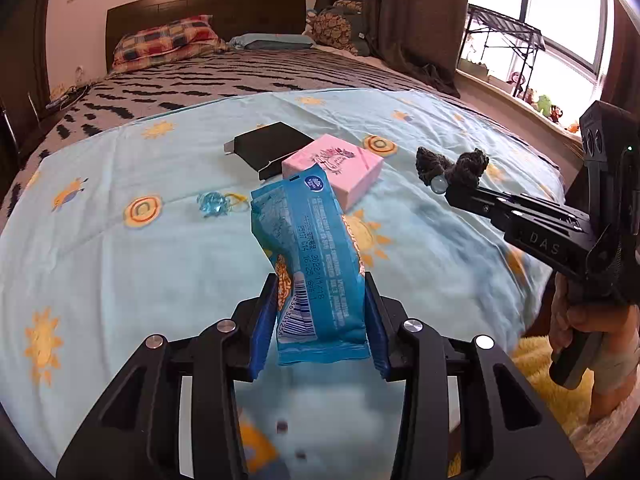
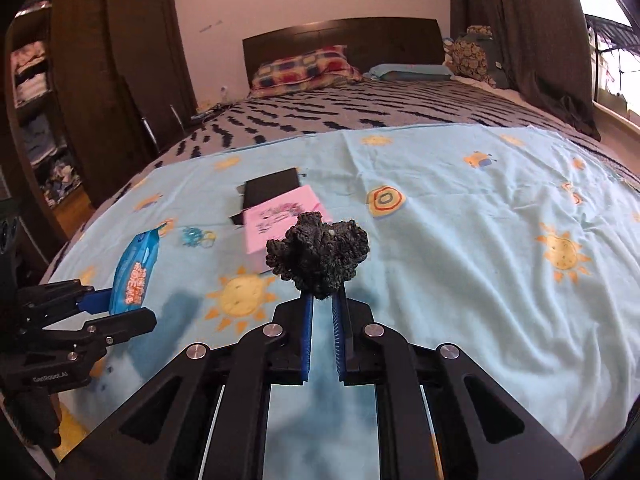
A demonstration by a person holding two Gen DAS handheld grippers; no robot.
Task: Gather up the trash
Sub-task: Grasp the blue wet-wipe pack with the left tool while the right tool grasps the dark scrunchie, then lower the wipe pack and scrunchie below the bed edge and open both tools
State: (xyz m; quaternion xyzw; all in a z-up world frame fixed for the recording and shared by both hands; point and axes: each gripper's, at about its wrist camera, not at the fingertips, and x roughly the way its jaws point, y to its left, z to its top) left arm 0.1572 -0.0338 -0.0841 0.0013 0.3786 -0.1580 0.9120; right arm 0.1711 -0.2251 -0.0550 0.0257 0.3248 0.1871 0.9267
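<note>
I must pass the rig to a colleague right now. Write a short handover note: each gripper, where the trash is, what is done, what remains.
Left gripper: shut on the blue snack wrapper, held above the bed.
Right gripper: shut on the dark crumpled wad, also lifted.
On the light blue sheet: pink box touching or overlapping the black box; small blue candy wrapper to their left.
Done: two pieces picked up.
Left: drop both; no bin is in view. Then collect the remaining three pieces.

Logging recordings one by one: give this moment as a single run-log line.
left claw: shut on blue plastic snack wrapper | right claw: shut on dark crumpled fabric clump | on bedsheet: pink box, black box
</note>
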